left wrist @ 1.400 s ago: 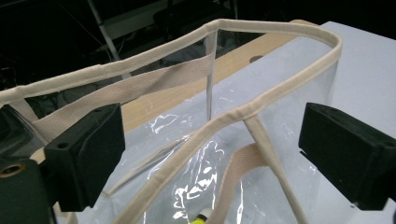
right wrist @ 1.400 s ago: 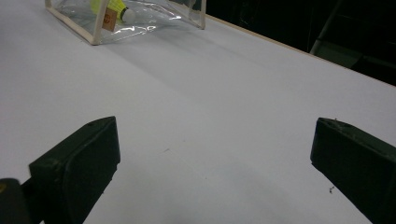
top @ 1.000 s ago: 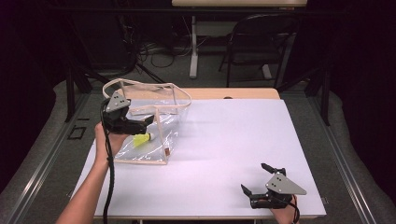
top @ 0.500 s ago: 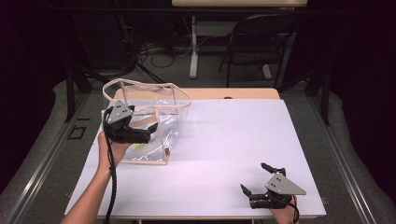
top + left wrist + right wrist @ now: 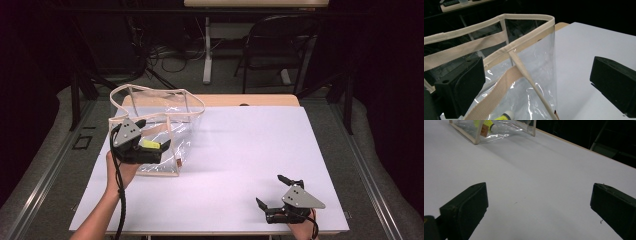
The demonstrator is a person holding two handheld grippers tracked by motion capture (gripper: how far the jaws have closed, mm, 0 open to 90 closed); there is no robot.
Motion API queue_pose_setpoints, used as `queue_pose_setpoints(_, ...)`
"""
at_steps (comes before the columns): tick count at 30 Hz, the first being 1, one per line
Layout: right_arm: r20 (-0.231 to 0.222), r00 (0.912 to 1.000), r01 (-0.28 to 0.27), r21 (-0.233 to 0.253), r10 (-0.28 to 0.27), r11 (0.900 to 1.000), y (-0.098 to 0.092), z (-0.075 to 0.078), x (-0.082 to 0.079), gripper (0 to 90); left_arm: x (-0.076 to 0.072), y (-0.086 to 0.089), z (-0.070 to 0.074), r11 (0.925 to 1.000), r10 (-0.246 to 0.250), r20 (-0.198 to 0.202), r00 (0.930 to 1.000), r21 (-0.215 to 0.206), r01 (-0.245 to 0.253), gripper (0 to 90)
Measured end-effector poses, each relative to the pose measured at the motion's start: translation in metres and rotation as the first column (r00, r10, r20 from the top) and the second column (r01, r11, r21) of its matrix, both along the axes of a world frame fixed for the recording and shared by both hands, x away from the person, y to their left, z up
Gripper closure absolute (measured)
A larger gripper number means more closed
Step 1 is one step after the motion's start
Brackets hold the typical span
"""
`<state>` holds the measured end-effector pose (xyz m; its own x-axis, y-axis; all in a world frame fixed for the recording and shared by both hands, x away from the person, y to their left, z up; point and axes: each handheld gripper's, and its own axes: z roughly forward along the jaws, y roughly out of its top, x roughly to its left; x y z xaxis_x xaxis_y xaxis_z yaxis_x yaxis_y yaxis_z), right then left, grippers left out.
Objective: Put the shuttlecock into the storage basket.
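White covers the desk (image 5: pixel 240 165), which sits before a dark room with a chair (image 5: pixel 280 45) and loose cables on the floor at the top of the high view. At the left of that frame stands a clear bag (image 5: pixel 165 125) with cream trim and straps, upright with its mouth open to the top; a small yellow object (image 5: pixel 149 145) lies low inside it. The left gripper (image 5: pixel 150 150) hangs at the bag's near side, touching or just short of the clear wall; I cannot tell which. In the left gripper view its jaws are spread wide and hold nothing, with the bag's corner seam (image 5: pixel 531 82) rising between them and the rim (image 5: pixel 524 18) beyond, so the bag lies straight ahead. This hand is much the nearer. At the lower right of the high view the right gripper (image 5: pixel 272 192) rests near the desk's front edge, well apart from the bag, its jaws wide and empty over bare desk.
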<state>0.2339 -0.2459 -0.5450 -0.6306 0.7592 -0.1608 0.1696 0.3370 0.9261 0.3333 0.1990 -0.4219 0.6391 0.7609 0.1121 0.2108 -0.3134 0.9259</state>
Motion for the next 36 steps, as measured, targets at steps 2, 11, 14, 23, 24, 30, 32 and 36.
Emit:
queue_pose_setpoints(2, 0.001, 1.0000, 0.002, 0.006, -0.002, 1.000, 0.000, 0.000, 0.000, 0.9, -0.004, 0.001, -0.003, 1.0000, -0.001, 0.000, 1.0000, 0.002, 0.001, 0.1)
queue_pose_setpoints(11, 0.000, 1.0000, 0.001, -0.007, -0.001, 1.000, 0.002, 0.001, -0.002, 0.9, -0.019, 0.011, -0.015, 1.0000, -0.004, -0.010, 0.9999, 0.001, 0.004, 0.1)
queue_pose_setpoints(14, -0.001, 1.0000, -0.002, -0.004, 0.002, 1.000, 0.002, 0.000, -0.002, 0.9, -0.023, 0.015, -0.019, 1.0000, -0.004, -0.010, 0.9999, -0.007, 0.004, 0.0)
queue_pose_setpoints(23, 0.002, 1.0000, 0.004, -0.002, -0.004, 1.000, -0.001, 0.001, -0.002, 0.9, -0.030, 0.014, -0.035, 0.9998, -0.018, -0.019, 0.9996, -0.010, 0.018, 0.0)
queue_pose_setpoints(24, 0.004, 1.0000, 0.005, -0.001, -0.005, 1.000, -0.002, 0.001, -0.002, 0.9, -0.031, 0.013, -0.037, 0.9997, -0.018, -0.020, 0.9996, -0.013, 0.018, 0.0)
queue_pose_setpoints(30, 0.004, 0.9999, 0.012, 0.002, -0.012, 1.000, -0.002, 0.001, -0.003, 0.9, -0.037, 0.010, -0.050, 0.9995, -0.028, -0.033, 0.9991, -0.014, 0.027, 0.0)
queue_pose_setpoints(32, 0.009, 0.9999, 0.010, -0.001, -0.010, 1.000, -0.002, 0.001, -0.003, 0.9, -0.039, 0.010, -0.055, 0.9995, -0.027, -0.040, 0.9988, -0.017, 0.026, 0.0)
queue_pose_setpoints(36, 0.007, 1.0000, 0.007, -0.006, -0.007, 1.000, -0.001, 0.001, -0.003, 0.9, -0.042, 0.010, -0.060, 0.9992, -0.032, -0.039, 0.9987, -0.024, 0.031, 0.0)
